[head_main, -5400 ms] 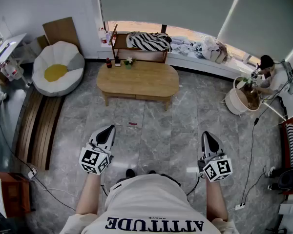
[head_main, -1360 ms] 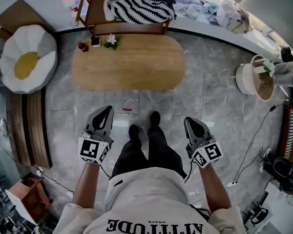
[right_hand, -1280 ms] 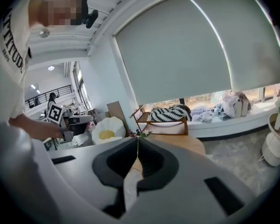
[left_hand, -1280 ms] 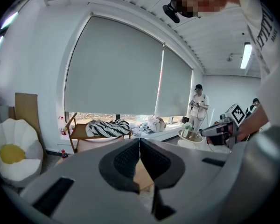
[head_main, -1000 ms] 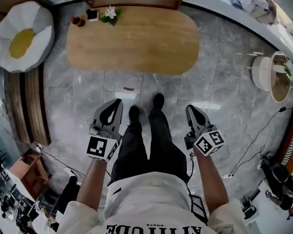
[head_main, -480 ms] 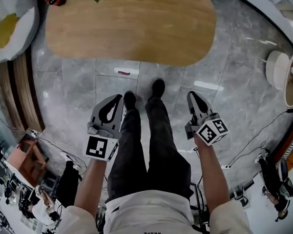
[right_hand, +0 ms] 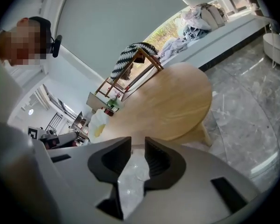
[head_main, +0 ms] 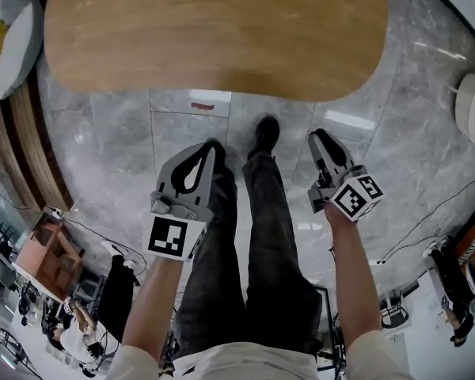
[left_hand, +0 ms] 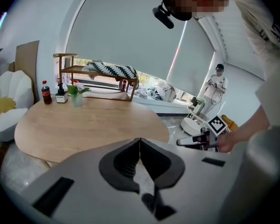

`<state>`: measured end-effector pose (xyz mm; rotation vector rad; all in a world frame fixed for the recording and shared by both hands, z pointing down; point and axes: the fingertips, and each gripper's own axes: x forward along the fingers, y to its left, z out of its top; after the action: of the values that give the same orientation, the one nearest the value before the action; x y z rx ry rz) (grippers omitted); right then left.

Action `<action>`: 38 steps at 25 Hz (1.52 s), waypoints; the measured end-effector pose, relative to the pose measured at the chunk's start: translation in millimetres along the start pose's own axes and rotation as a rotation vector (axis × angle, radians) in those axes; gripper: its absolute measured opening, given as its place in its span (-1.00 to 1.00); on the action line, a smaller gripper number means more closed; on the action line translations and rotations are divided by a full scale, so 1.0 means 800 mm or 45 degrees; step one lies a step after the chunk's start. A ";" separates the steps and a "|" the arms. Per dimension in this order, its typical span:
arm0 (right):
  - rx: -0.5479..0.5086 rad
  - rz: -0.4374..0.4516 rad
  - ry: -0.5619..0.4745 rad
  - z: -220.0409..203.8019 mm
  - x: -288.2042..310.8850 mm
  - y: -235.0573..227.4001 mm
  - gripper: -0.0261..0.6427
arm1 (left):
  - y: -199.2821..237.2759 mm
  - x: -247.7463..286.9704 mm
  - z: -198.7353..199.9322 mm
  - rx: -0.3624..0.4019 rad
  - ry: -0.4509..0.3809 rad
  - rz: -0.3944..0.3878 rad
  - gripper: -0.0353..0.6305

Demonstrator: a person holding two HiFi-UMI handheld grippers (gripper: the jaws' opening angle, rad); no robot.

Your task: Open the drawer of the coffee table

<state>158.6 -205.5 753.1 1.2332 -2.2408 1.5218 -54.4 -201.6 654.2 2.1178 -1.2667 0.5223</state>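
Note:
The oval wooden coffee table [head_main: 222, 30] fills the top of the head view; no drawer shows in any view. My left gripper [head_main: 212, 144] hangs beside the person's left leg, short of the table's near edge, with its jaws shut and nothing between them [left_hand: 139, 140]. My right gripper [head_main: 317, 135] is level with it beside the right leg. Its jaws are opening, with a narrow gap and nothing in it [right_hand: 137, 143]. Both point at the table top [left_hand: 84, 125], whose rim and one leg [right_hand: 206, 134] show ahead of the right gripper.
A cola bottle [left_hand: 45, 92] and a glass with a plant [left_hand: 76, 97] stand at the table's far end. Behind are a wooden shelf with striped cloth [left_hand: 98, 73], a white beanbag [left_hand: 2, 108] and a person by a white basket [left_hand: 191, 125]. A small red item [head_main: 202, 106] lies on the tiled floor.
The person has stepped up to the table and bent lower. Both grippers have come down beside the legs, and the table's near edge now lies just ahead of them.

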 end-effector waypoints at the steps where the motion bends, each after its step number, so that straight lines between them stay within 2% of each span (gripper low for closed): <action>1: 0.008 0.003 0.002 -0.008 0.009 -0.010 -0.60 | 0.001 0.009 -0.011 -0.012 0.010 -0.005 -0.83; 6: 0.029 0.037 -0.005 -0.036 0.047 -0.048 -0.59 | 0.005 0.043 -0.053 -0.014 0.027 -0.039 -0.83; 12: 0.047 0.059 0.013 -0.073 0.090 -0.083 -0.42 | 0.016 0.074 -0.103 -0.011 0.087 -0.062 -0.83; 19: 0.132 0.077 -0.046 -0.078 0.125 -0.117 -0.33 | 0.018 0.099 -0.135 -0.008 0.123 -0.090 -0.83; 30: 0.178 0.325 -0.010 -0.109 0.188 -0.125 -0.01 | 0.033 0.131 -0.181 -0.010 0.188 -0.111 -0.83; 34: 0.163 0.392 -0.011 -0.114 0.204 -0.129 0.02 | 0.047 0.137 -0.187 -0.008 0.202 -0.115 -0.83; 38: 0.168 0.508 -0.040 -0.107 0.214 -0.124 0.04 | 0.054 0.140 -0.194 0.007 0.214 -0.124 -0.83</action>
<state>92.8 -239.8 955.6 0.8770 -2.5583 1.8200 -44.2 -184.1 849.4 2.0804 -1.0647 0.6472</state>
